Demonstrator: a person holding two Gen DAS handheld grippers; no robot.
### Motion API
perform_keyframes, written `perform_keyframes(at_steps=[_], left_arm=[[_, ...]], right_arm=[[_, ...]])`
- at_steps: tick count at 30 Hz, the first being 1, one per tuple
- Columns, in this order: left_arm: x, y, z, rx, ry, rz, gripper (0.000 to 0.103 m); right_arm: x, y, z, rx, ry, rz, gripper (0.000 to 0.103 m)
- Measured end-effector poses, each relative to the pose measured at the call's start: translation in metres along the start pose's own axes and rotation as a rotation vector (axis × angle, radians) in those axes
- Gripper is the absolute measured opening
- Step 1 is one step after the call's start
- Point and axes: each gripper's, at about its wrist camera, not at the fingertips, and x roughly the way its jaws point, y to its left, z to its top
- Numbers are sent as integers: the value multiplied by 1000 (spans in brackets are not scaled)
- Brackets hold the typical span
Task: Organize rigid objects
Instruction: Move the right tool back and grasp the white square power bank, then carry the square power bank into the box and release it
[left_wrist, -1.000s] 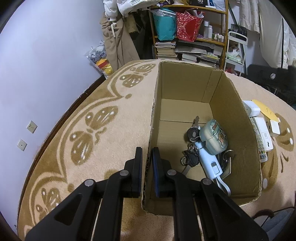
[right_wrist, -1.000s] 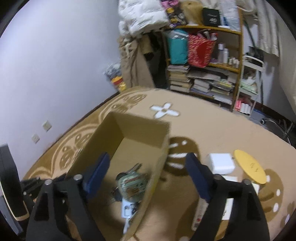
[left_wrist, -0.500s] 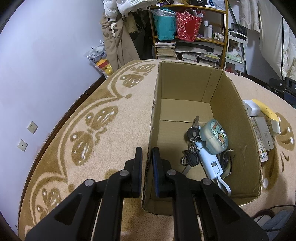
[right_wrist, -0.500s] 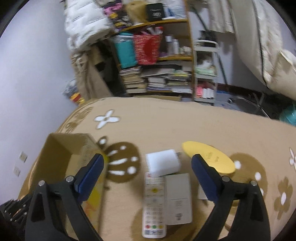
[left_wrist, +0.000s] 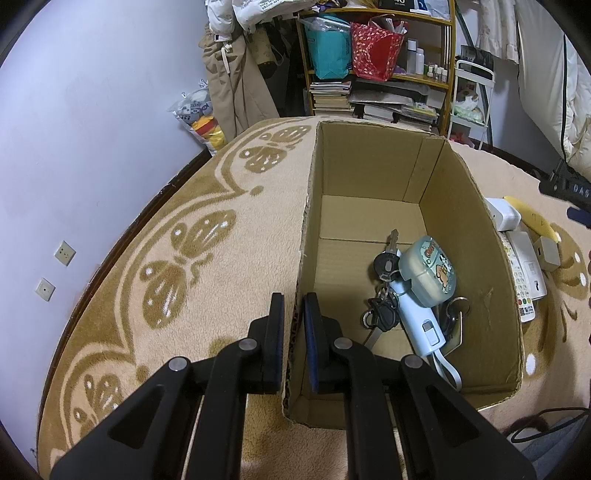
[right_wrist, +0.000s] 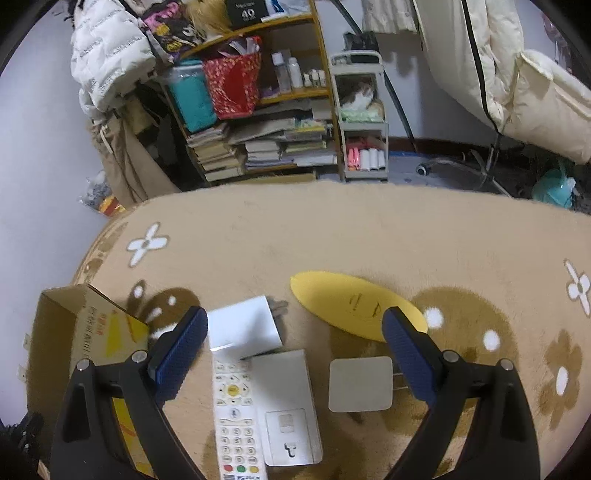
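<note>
My left gripper (left_wrist: 293, 314) is shut on the left wall of an open cardboard box (left_wrist: 369, 173) on the rug. Inside lie a bunch of keys (left_wrist: 384, 262), a pale green cartoon case (left_wrist: 430, 275) and a light blue device (left_wrist: 419, 317). My right gripper (right_wrist: 295, 336) is open and empty above objects on the rug right of the box (right_wrist: 74, 332): a white charger block (right_wrist: 242, 325), a white remote (right_wrist: 234, 413), a white flat device (right_wrist: 288, 402), a small white square (right_wrist: 360, 384) and a yellow oval piece (right_wrist: 354, 304).
A bookshelf (right_wrist: 258, 110) with books, bags and bottles stands at the back, beside a small white cart (right_wrist: 362, 118). Hanging coats (left_wrist: 236, 81) and a bag of plush toys (left_wrist: 199, 114) stand by the wall. Cables (left_wrist: 546, 432) lie near the box's front right corner.
My right gripper has swung right, away from the box, and now hovers over the objects on the rug. My left gripper has kept its hold on the box wall.
</note>
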Motion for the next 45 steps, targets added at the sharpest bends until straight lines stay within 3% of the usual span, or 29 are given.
perform_keyframes(at_steps=[9, 16, 20, 22, 33, 41, 45], left_arm=[[0, 1, 0, 2, 0, 0, 11], [0, 1, 0, 1, 0, 0, 11], [0, 1, 0, 2, -1, 0, 11], [0, 1, 0, 1, 0, 0, 11], [0, 1, 0, 2, 0, 0, 11], [0, 1, 0, 2, 0, 1, 11], [0, 1, 0, 3, 0, 1, 11]], right_arm=[[23, -19, -16, 4, 84, -95, 99], [38, -32, -29, 23, 170, -124, 77], [42, -33, -35, 6, 184, -177, 73], [40, -32, -35, -1, 179, -196, 54], [24, -26, -33, 17, 144, -163, 54], [-16, 6, -14, -31, 34, -46, 53], [-44, 40, -9, -112, -33, 8, 53]])
